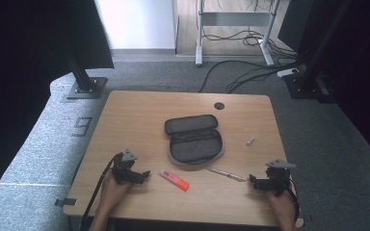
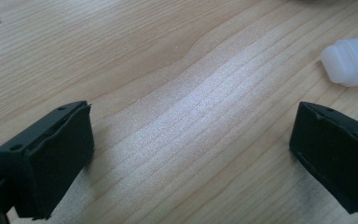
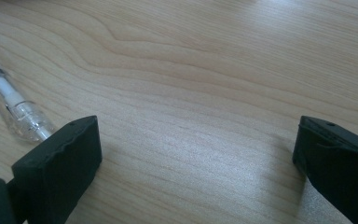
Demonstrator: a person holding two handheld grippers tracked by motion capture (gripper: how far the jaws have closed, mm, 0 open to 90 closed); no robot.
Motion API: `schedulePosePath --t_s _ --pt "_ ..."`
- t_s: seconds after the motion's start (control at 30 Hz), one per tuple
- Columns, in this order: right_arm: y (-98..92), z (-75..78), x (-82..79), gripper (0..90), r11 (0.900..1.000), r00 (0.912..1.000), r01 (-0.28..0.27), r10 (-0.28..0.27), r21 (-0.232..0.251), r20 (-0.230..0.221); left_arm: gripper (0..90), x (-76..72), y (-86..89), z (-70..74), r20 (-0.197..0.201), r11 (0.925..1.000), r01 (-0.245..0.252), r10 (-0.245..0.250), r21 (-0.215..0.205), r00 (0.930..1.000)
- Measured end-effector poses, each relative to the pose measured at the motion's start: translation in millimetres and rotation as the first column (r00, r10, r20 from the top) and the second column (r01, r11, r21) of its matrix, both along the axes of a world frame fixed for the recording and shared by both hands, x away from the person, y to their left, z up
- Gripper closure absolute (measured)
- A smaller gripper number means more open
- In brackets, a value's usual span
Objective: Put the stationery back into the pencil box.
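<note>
While both grippers rest low over the near edge of the worktop [image 1: 139, 108], neither holds anything. From the high view, the left gripper [image 1: 143, 175] sits at the near left, pointing right toward the marker [image 1: 174, 179], which lies just beside it with its pale end nearest and its orange cap farther off. In the left gripper view, its fingers [image 2: 51, 158] stand wide apart with bare wood between them, and the marker's pale end [image 2: 352, 60] shows at the upper right, clear of the fingers and not between them.

At the near right, the right gripper [image 1: 254, 181] points left toward the pen [image 1: 225, 173], which lies near its tips. In the right gripper view its fingers [image 3: 60, 163] are also spread wide over bare wood, and the clear pen [image 3: 14, 109] lies just outside one finger; whether they touch cannot be told.

Behind both, an open grey case [image 1: 192, 139] lies in the middle of the worktop, and a small pale piece [image 1: 250, 140] rests to its right, well apart from the grippers.
</note>
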State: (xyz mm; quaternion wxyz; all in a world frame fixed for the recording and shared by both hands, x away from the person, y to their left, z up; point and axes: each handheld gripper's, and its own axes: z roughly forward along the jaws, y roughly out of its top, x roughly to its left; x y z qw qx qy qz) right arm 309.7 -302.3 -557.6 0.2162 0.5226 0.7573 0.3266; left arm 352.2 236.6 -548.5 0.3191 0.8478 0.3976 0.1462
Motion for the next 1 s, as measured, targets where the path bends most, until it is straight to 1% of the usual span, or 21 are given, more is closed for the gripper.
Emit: schedulePosePath --t_s 0.2,0.33,0.4,0.47,0.63,0.87,1.0 --pt "-0.1 0.1 0.0 1.3 1.0 1.0 0.0 0.0 0.001 -0.001 0.0 0.0 0.0 0.0 0.0 1.0 0.0 0.0 0.0 1.0" --pt "-1.1 2.4 -0.3 6.6 1.0 1.0 0.007 -0.007 0.0 -0.006 0.0 0.0 0.0 0.0 0.0 1.0 0.0 0.0 0.0 1.0" --pt "-1.6 3.9 -0.2 7.3 1.0 1.0 0.008 -0.008 -0.01 -0.002 0.0 0.1 0.0 0.0 0.0 1.0 0.0 0.0 0.0 1.0" --pt "-1.4 5.3 -0.1 7.9 1.0 0.9999 0.01 -0.01 -0.006 -0.003 0.0 0.1 0.0 0.0 0.0 1.0 0.0 0.0 0.0 1.0" --pt "0.2 10.6 0.2 8.8 1.0 0.9999 -0.011 0.011 -0.016 -0.002 0.0 0.1 0.0 0.0 0.0 1.0 0.0 0.0 0.0 1.0" --pt "-0.4 16.2 1.6 10.3 1.0 0.9996 -0.027 0.027 0.004 0.001 0.0 0.1 0.0 0.0 0.0 1.0 0.0 0.0 0.0 1.0" --pt "-0.8 20.8 2.6 10.7 0.999 0.9992 -0.037 0.037 0.014 0.013 0.0 0.0 0.0 0.0 0.0 1.0 0.0 0.0 0.0 1.0"
